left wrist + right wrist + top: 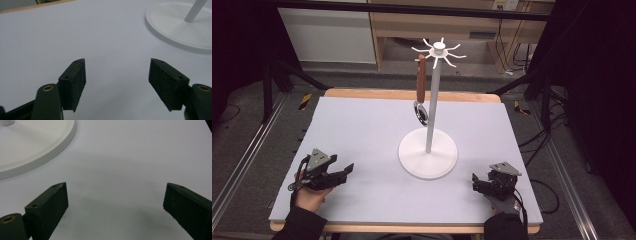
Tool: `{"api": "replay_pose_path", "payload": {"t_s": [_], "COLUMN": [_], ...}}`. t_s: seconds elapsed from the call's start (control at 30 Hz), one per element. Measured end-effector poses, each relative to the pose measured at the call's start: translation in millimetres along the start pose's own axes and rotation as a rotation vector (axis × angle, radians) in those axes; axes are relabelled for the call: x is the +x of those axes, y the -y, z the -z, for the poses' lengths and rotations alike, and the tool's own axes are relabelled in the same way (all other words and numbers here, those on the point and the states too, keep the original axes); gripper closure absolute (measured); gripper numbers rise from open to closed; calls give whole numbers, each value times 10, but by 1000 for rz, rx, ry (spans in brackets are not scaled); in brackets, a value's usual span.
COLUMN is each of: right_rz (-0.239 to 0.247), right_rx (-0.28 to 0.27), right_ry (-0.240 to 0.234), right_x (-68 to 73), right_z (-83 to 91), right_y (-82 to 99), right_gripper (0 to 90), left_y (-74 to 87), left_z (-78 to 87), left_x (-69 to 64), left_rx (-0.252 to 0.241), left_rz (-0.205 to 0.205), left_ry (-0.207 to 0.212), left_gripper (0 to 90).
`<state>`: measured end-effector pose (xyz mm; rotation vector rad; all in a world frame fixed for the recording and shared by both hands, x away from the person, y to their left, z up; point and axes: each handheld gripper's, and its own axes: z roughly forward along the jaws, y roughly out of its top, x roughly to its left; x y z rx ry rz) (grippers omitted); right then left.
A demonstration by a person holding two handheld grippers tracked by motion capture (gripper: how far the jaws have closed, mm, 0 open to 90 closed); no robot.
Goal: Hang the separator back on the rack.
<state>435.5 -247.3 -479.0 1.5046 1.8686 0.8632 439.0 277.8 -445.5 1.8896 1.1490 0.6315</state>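
Grippers rest low at the near corners of the grey mat (362,130), one in each hand, and both are empty. The left gripper (346,170) lies at the near left, pointing toward the middle of the table; in the left gripper view its two black jaws stand wide apart with nothing but bare mat between them (117,75). The right gripper (474,178) sits at the near right, and the right gripper view shows its jaws just as wide, again with only mat in the gap (116,205).

Between the two, a little farther back, stands a white rack (430,125) — a thin upright pole on a round flat base, topped with a ring of short curved hooks. The edge of that base shows at the upper right of the left gripper view (180,27) and at the upper left of the right gripper view (37,145), well apart from both sets of jaws.

A spoon (421,87) with a brown wooden handle hangs from one of the hooks on the left side of the rack — handle up, shiny metal bowl down, just beside the pole and clear of the mat. Neither gripper touches it.
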Motion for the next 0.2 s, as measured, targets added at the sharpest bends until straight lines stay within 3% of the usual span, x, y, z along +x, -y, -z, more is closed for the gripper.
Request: {"api": "replay_pose_path", "payload": {"t_s": [0.2], "right_rz": [-6], "right_rx": [3], "right_ry": [11], "right_x": [-17], "right_z": [-5], "right_y": [2], "right_gripper": [64], "left_y": [150], "left_z": [18], "left_x": [163], "left_rx": [39], "left_rz": [32], "left_ry": [-44], "left_gripper": [268]}}
